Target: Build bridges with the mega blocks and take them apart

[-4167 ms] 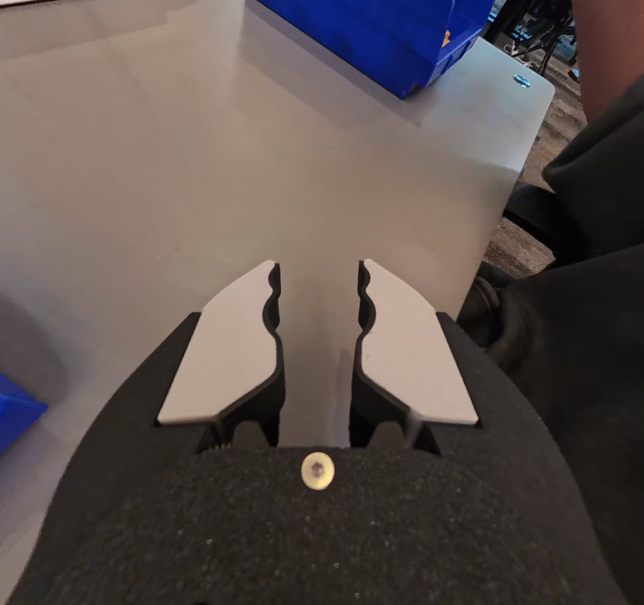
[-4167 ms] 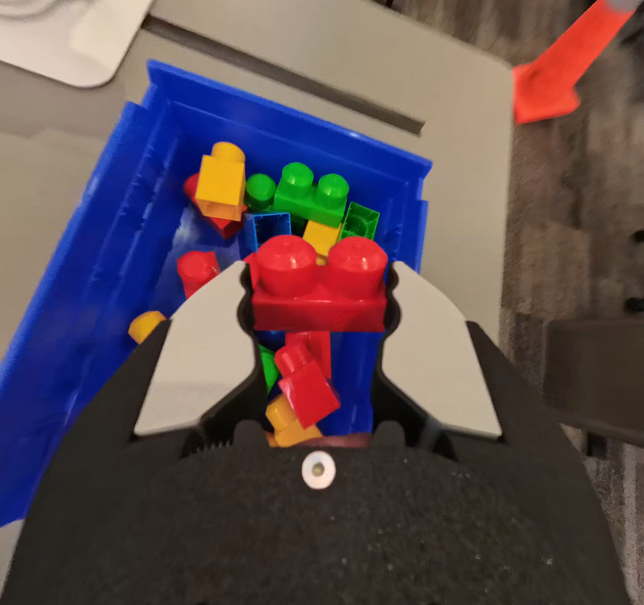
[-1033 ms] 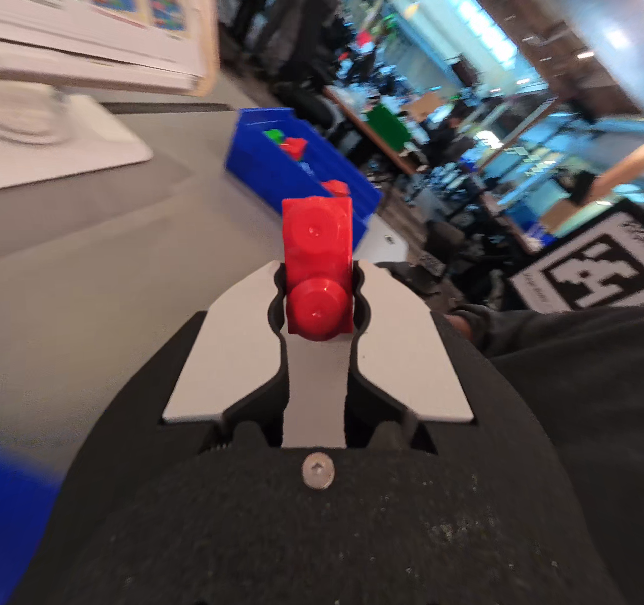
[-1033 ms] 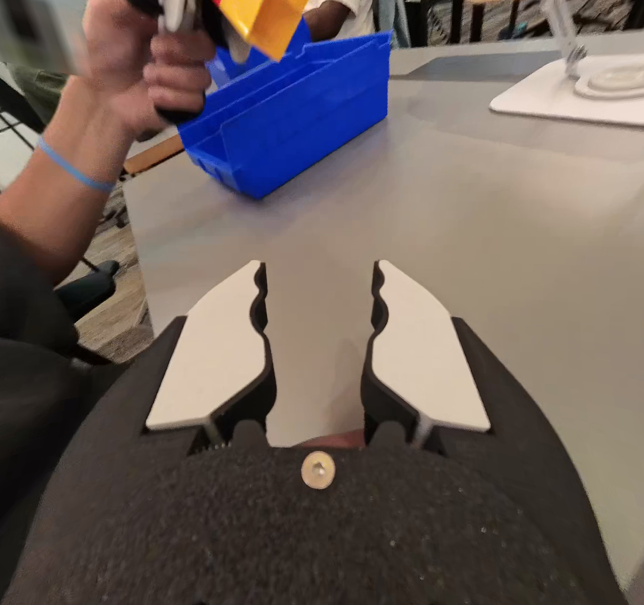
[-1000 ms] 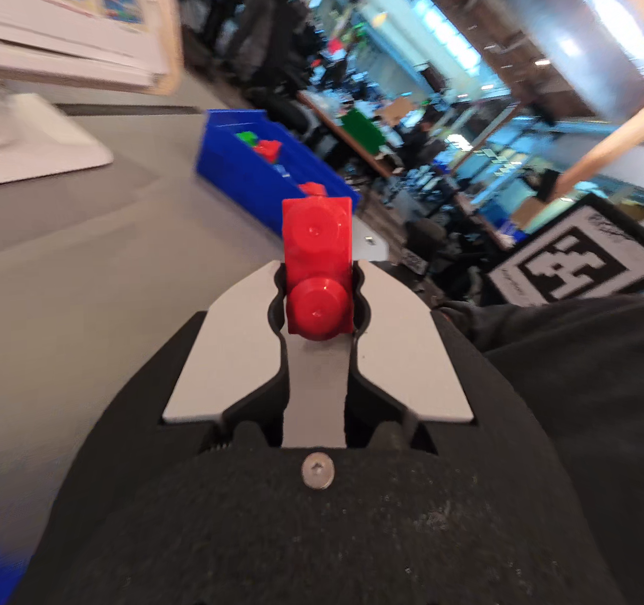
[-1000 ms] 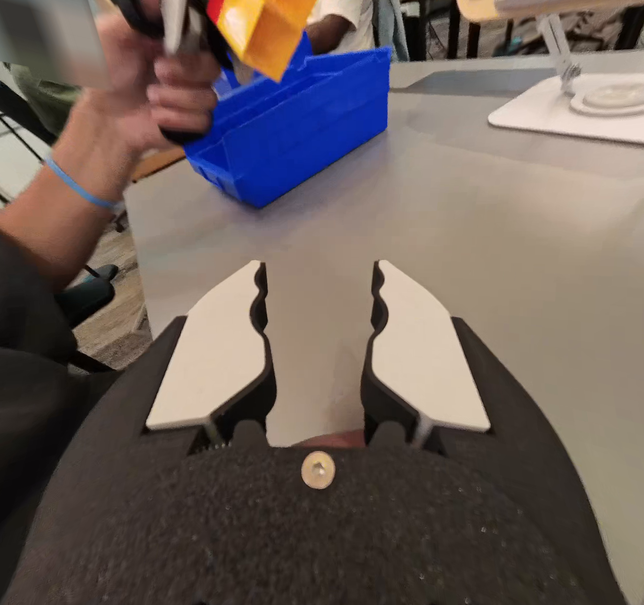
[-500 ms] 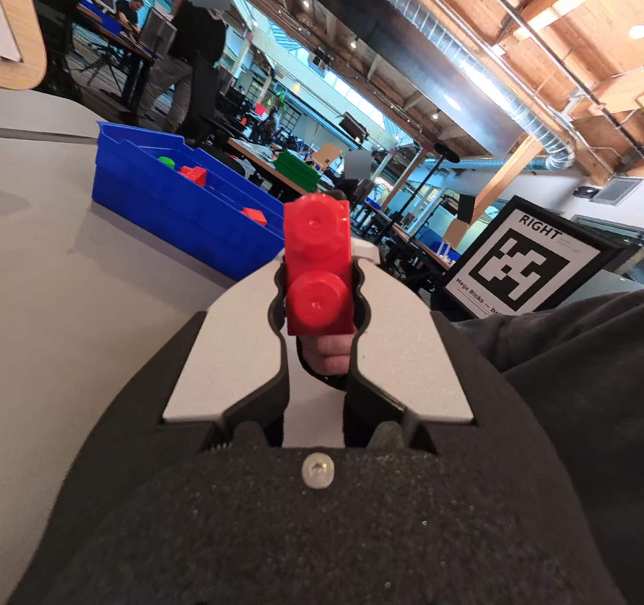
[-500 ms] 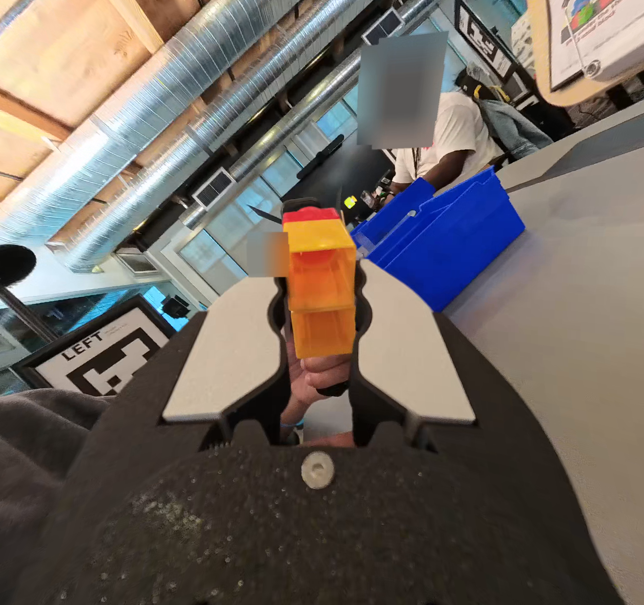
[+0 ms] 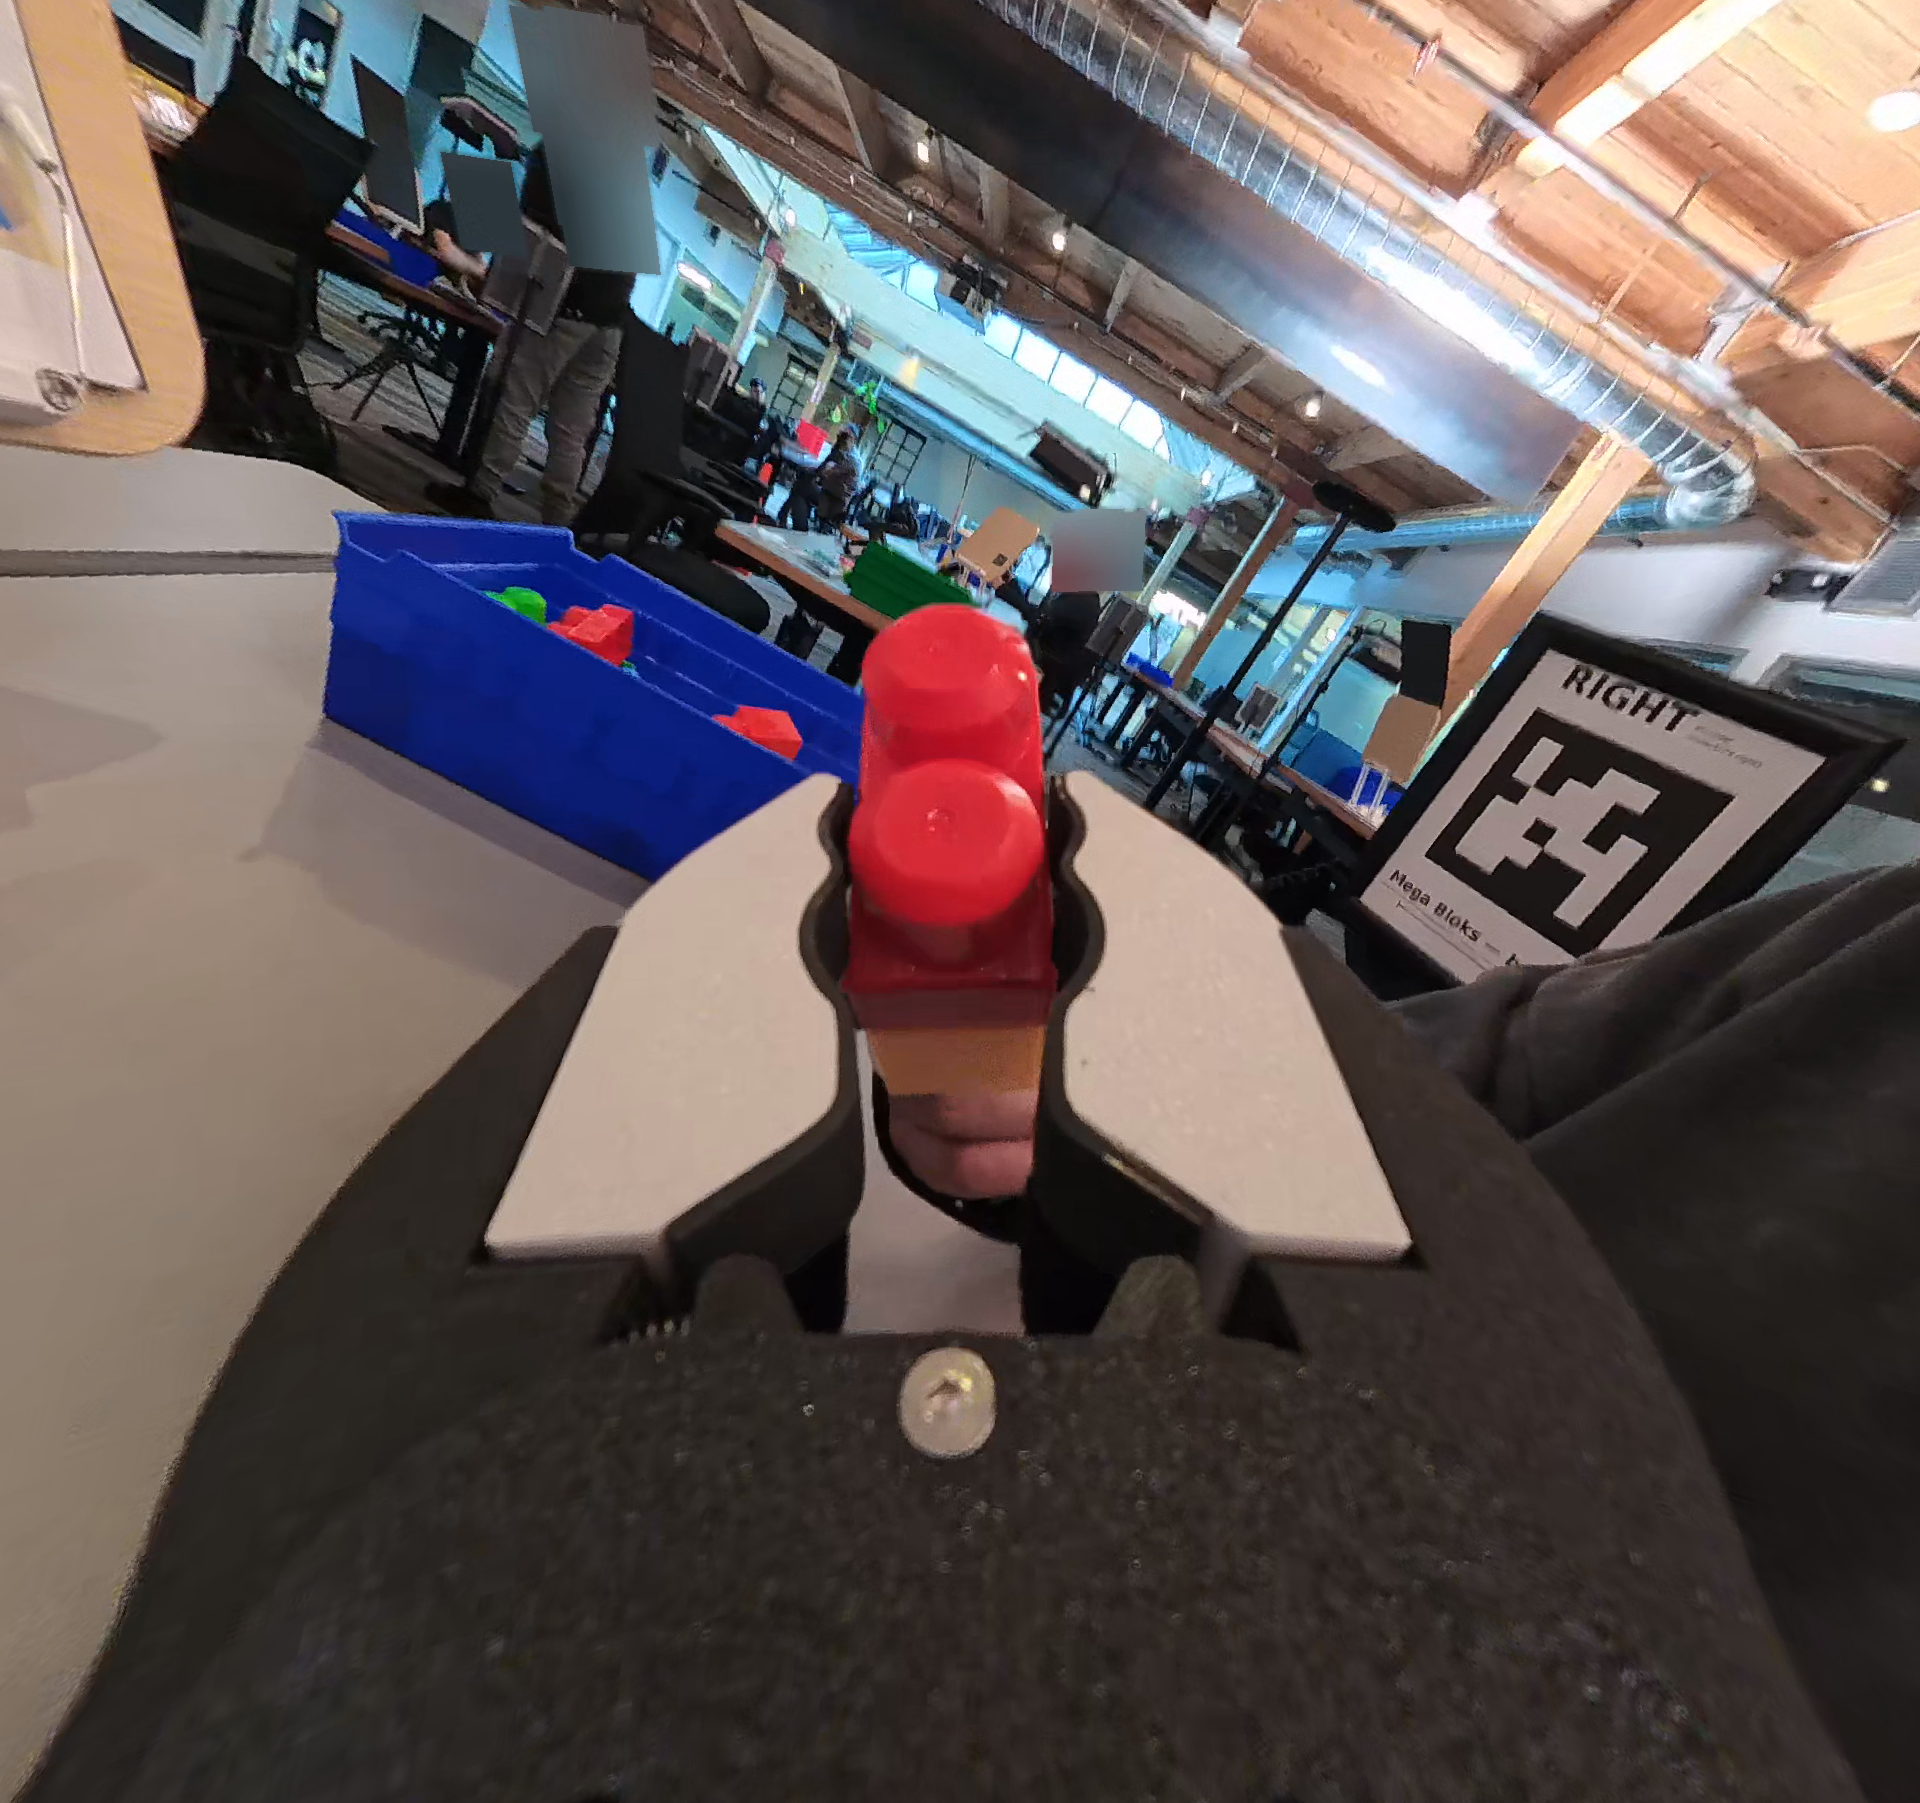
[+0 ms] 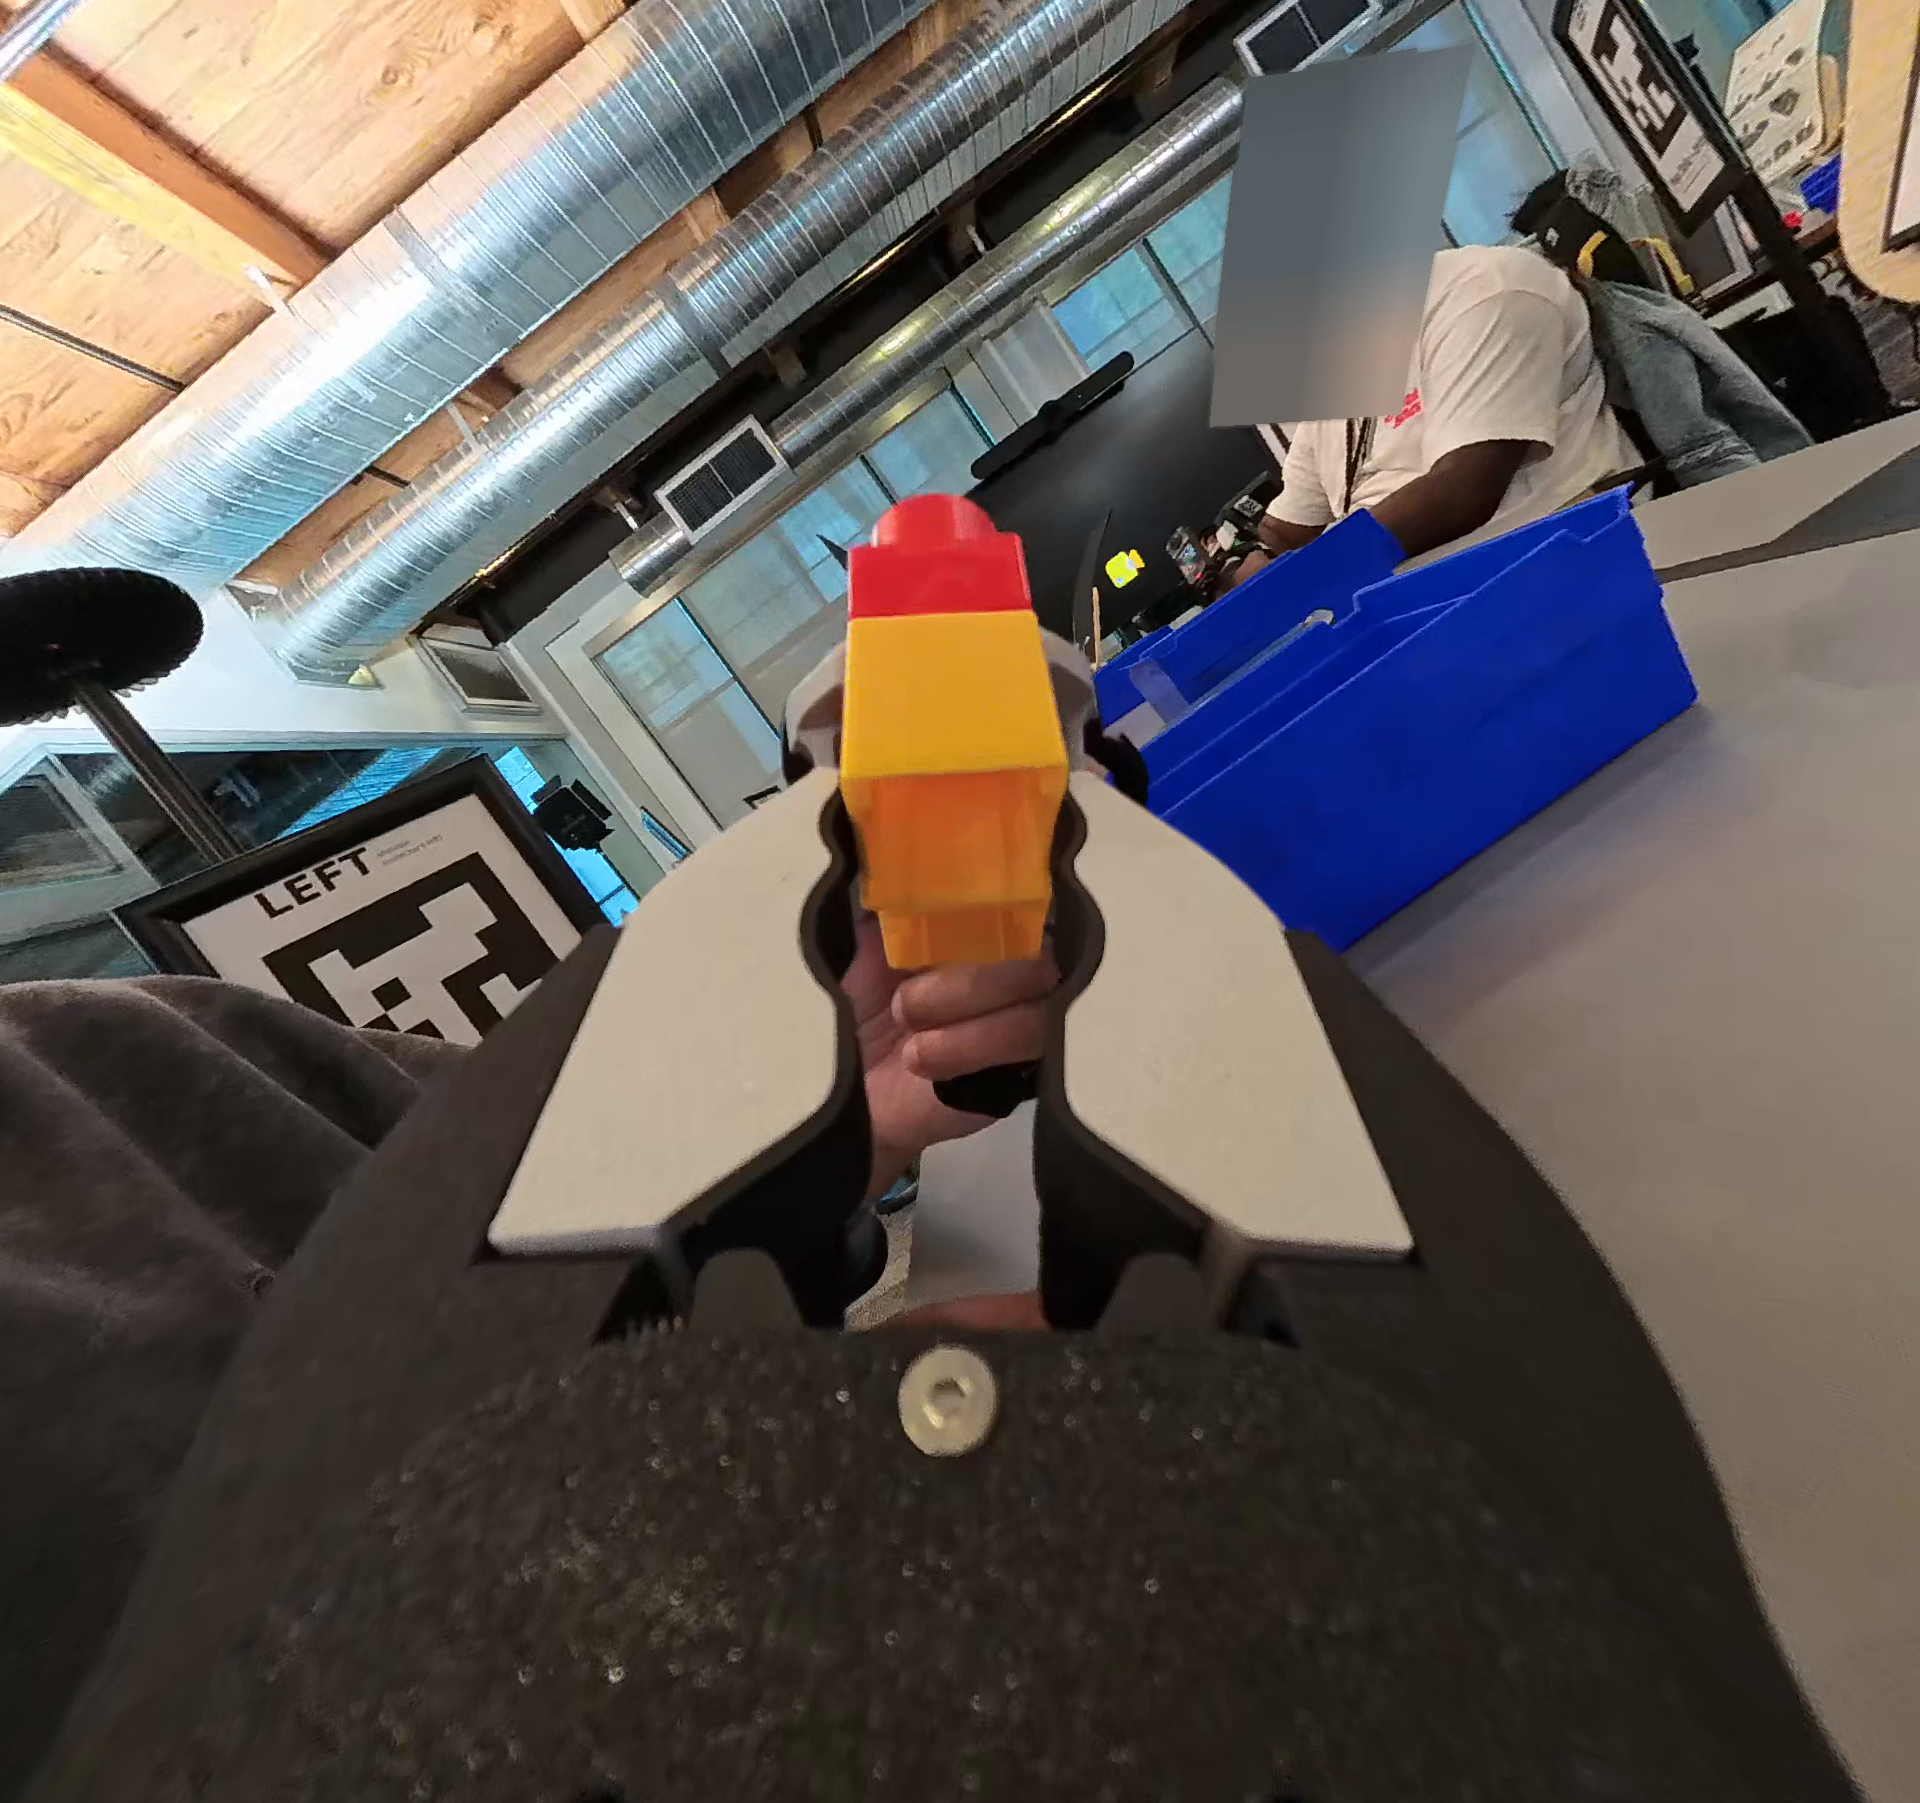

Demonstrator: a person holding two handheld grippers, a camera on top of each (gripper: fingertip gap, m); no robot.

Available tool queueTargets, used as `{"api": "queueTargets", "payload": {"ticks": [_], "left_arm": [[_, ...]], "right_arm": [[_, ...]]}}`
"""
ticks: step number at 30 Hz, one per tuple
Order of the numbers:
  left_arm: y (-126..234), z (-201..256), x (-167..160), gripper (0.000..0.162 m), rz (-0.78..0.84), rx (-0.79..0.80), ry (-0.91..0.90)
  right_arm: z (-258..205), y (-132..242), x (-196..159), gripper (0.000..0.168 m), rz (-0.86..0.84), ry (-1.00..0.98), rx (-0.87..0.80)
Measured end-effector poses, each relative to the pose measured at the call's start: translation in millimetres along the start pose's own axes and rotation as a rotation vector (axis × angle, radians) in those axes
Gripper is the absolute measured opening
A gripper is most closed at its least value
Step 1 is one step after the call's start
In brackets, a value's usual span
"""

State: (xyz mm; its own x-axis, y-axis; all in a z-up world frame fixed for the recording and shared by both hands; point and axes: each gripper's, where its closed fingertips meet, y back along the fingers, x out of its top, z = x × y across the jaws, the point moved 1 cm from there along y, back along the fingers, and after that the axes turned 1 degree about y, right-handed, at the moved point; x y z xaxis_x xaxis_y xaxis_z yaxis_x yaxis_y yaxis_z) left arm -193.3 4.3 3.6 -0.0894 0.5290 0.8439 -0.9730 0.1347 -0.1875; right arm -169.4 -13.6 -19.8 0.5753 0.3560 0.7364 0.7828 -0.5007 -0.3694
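now, left hand-held gripper point(image 9: 948, 880): clamped on the red two-stud block point(image 9: 948, 849), studs facing the camera.
right hand-held gripper point(image 10: 948, 870): closed on the yellow block point(image 10: 951, 777), hollow underside towards the camera.
join: red block pressed against the yellow one, both held in the air between the fingertips.
blue bin point(image 9: 540, 704): on the grey bench point(image 9: 208, 922), beyond the grippers, loose red and green blocks inside.
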Motion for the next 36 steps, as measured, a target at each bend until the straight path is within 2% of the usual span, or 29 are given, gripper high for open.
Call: {"api": "queueTargets", "payload": {"ticks": [2, 4, 7, 11, 13, 15, 20, 22, 25, 30, 32, 34, 36], "left_arm": [[15.7, -4.7, 24.6, 0.035, 0.134, 0.017, 0.032], [48.1, -15.2, 59.1, 0.035, 0.274, 0.03, 0.074], [72.7, -18.0, 74.1, 0.035, 0.263, 0.046, 0.003], [51.8, -15.8, 47.9, 0.035, 0.114, 0.092, -0.041], [38.7, -20.3, 25.3, 0.035, -0.002, 0.155, -0.057], [32.9, -23.9, 5.4, 0.035, -0.094, 0.208, -0.07], [21.7, -13.5, -16.6, 0.035, -0.18, 0.142, -0.043], [14.9, -13.7, -22.6, 0.035, -0.213, 0.136, -0.06], [7.2, -14.8, -36.2, 0.035, -0.29, 0.155, -0.126], [-0.2, -6.8, -46.2, 0.035, -0.353, 0.16, -0.205], [-1.1, -5.8, -48.9, 0.035, -0.365, 0.159, -0.215], [-0.7, -6.9, -52.5, 0.035, -0.378, 0.163, -0.211], [1.1, -8.2, -55.0, 0.035, -0.384, 0.169, -0.202]], "right_arm": [[6.6, 11.7, 7.5, 0.035, 0.051, -0.021, -0.016], [15.3, 30.3, 15.1, 0.034, 0.079, -0.031, -0.041], [12.9, 46.9, 13.6, 0.035, 0.014, 0.053, -0.08], [9.7, 51.6, 19.4, 0.035, -0.046, 0.147, -0.155], [8.9, 62.5, 42.5, 0.036, -0.062, 0.226, -0.243], [12.5, 88.7, 79.5, 0.036, -0.098, 0.331, -0.406], [75.9, 200.0, 144.9, 0.036, -0.483, 0.429, -1.048], [109.8, 230.2, 146.0, 0.037, -0.697, 0.384, -1.152], [153.6, 246.8, 130.6, 0.037, -0.988, 0.253, -1.166], [181.0, 237.5, 112.8, 0.037, -1.426, 0.285, -1.078], [191.0, 227.2, 109.8, 0.036, -1.515, 0.305, -1.042], [199.8, 218.8, 111.8, 0.037, -1.522, 0.298, -1.041], [205.6, 225.2, 117.6, 0.047, -1.543, 0.317, -1.083]]}}
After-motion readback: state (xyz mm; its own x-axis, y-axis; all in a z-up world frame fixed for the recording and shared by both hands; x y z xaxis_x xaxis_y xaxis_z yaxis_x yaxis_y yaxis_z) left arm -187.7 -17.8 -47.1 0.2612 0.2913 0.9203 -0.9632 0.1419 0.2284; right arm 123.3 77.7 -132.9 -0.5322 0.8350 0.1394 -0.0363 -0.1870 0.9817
